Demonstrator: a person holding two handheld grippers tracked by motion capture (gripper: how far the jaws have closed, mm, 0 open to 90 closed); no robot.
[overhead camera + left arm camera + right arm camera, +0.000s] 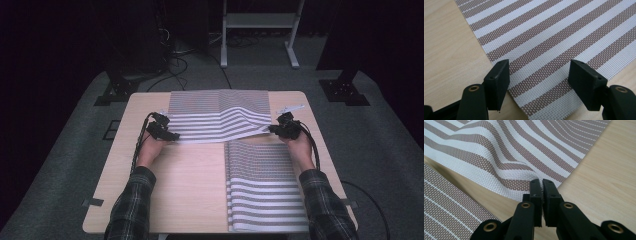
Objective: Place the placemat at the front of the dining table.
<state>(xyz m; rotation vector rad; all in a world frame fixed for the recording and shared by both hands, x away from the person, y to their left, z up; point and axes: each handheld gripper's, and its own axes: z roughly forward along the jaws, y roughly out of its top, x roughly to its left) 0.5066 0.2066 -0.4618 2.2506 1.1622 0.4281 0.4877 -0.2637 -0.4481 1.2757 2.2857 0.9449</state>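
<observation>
Right tool [541, 182] pinched tight on the near right corner of the far placemat [220, 117]; fabric puckers and lifts into a ridge at the jaws. Left tool [539, 75] jaws apart at a middling gap, straddling the near left corner of the same mat [544, 45], pads not touching it, corner lying flat on the table [446, 57]. In the high view the left tool [167, 132] sits at 9 o'clock of the mat's near edge, the right tool [280, 129] at 3 o'clock of it. The mat lies across the far half of the table [175, 185], a wave running along its right side from the lifted corner. A second striped placemat [265, 190] lies flat at 5 o'clock from it, on the near right of the table, just beside the right forearm.

Step, as I read it: securing both near corners of the far mat, right one done, left one pending. Next move likely calls for lowering the left tool so one jaw slips under the corner, then closing. Risk: the thin flat edge gives nothing to catch and the jaw pushes the mat away instead.
</observation>
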